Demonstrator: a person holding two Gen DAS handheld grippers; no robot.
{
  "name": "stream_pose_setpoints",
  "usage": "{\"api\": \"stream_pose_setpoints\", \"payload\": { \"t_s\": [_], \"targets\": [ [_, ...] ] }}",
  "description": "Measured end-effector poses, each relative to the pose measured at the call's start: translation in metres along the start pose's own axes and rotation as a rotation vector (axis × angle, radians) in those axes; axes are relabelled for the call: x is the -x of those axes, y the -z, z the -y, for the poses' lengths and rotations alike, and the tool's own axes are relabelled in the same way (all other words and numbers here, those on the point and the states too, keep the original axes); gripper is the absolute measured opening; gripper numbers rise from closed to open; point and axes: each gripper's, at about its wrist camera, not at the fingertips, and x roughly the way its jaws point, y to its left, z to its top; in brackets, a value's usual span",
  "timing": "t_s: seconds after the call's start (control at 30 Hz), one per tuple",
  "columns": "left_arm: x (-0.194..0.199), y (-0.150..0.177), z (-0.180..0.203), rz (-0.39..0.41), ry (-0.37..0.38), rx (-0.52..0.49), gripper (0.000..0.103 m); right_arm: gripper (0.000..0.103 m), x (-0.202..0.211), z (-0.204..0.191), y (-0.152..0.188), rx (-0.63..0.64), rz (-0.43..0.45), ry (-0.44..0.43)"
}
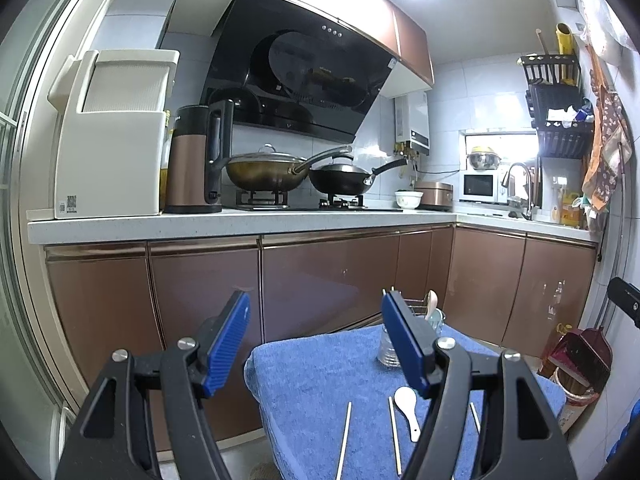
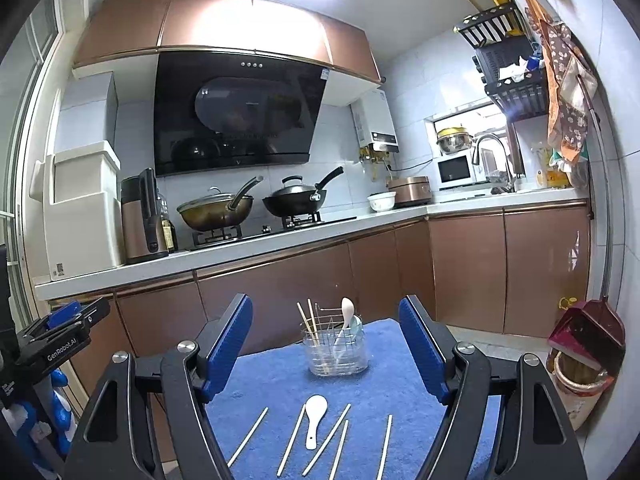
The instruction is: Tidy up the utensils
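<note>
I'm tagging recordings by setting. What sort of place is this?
A home kitchen, most likely: two woks on a gas hob, a range hood above them, and a sink tap beside a microwave.

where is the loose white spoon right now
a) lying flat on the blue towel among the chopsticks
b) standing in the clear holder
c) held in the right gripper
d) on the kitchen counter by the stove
a: the white spoon lies flat on the blue towel with loose chopsticks on either side, in front of the clear holder, and no gripper touches it.
</note>
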Motion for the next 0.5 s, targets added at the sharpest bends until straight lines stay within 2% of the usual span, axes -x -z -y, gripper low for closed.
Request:
{"api": "stream_pose_setpoints", "payload": {
  "t_s": [0.5],
  "targets": [
    [-0.007, 0.009, 0.014, -0.025, 0.006, -0.045, 0.067, 0.075, -0.001, 0.011, 0.005, -0.026, -0.016, 0.031]
  ]
}}
